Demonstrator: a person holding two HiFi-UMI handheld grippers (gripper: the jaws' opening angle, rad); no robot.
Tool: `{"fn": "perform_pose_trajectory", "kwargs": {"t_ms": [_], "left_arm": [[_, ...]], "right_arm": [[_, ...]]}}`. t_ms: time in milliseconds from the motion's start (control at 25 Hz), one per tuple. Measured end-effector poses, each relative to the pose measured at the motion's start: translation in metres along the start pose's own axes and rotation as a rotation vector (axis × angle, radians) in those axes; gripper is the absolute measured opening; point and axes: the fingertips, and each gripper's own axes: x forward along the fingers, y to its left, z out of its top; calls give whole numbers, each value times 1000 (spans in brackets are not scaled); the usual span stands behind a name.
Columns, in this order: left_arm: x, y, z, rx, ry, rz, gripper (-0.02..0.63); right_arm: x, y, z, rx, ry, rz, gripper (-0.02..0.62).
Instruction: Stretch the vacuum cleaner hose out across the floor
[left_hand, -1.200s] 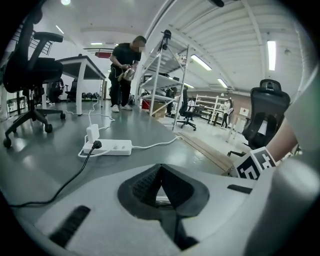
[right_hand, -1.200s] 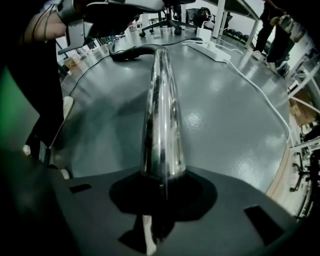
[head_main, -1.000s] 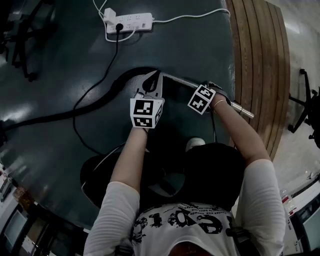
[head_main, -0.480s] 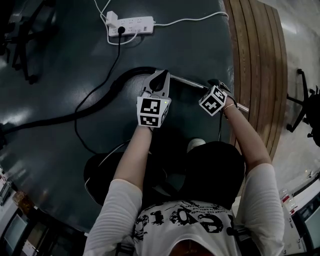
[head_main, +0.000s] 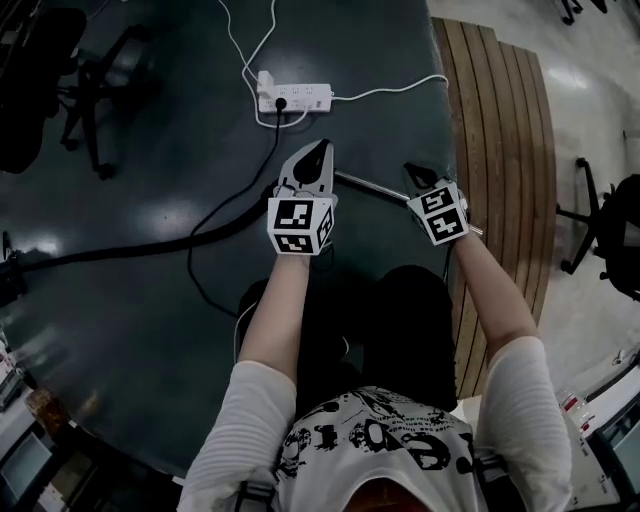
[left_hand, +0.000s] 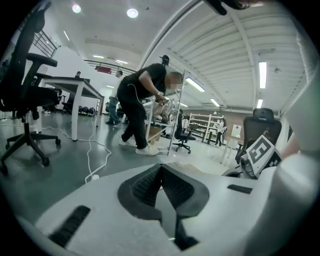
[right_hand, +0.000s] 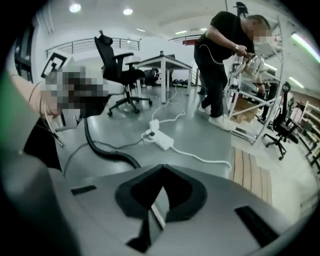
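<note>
The black vacuum hose (head_main: 130, 247) lies in a curve on the dark floor, from the left edge to under my left hand; it also shows in the right gripper view (right_hand: 107, 152). Its metal wand (head_main: 372, 187) lies on the floor between my hands. My left gripper (head_main: 322, 148) (left_hand: 160, 167) is lifted above the hose end, shut, with nothing seen between its jaws. My right gripper (head_main: 415, 172) (right_hand: 161, 170) hovers over the wand; its jaws have just been closing and stand shut, with nothing between them.
A white power strip (head_main: 295, 97) (right_hand: 159, 139) with cables lies just beyond the grippers. Wooden slats (head_main: 500, 120) run along the right. Office chairs stand at the left (head_main: 90, 130) and right (head_main: 600, 230). A person (left_hand: 145, 105) works at a rack farther off.
Both grippers have risen well off the floor. The right gripper, earlier down at the metal wand, has come away from it and turned. The head view has shifted upward.
</note>
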Motion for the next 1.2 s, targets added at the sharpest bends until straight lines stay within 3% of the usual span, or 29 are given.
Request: {"fn": "perform_pose_trajectory", "kwargs": {"t_ms": [160, 360, 640, 760, 880, 1040, 1200], "left_arm": [[-60, -2, 108, 14, -44, 40, 5], [-163, -24, 255, -32, -136, -3, 5], [-322, -46, 412, 67, -135, 87, 6], [-376, -41, 460, 37, -185, 120, 6], [-411, -19, 495, 44, -226, 168, 6], [-470, 8, 507, 73, -245, 251, 6], [-525, 44, 519, 38, -277, 308, 5]], "right_arm": [[-86, 26, 99, 29, -127, 43, 3], [-219, 63, 234, 24, -258, 47, 2], [-387, 130, 398, -3, -333, 111, 3], [-427, 159, 457, -69, -372, 132, 3], [-447, 178, 511, -160, -419, 96, 2], [-463, 221, 544, -177, -485, 112, 3], [-444, 274, 583, -214, -531, 210, 3]]}}
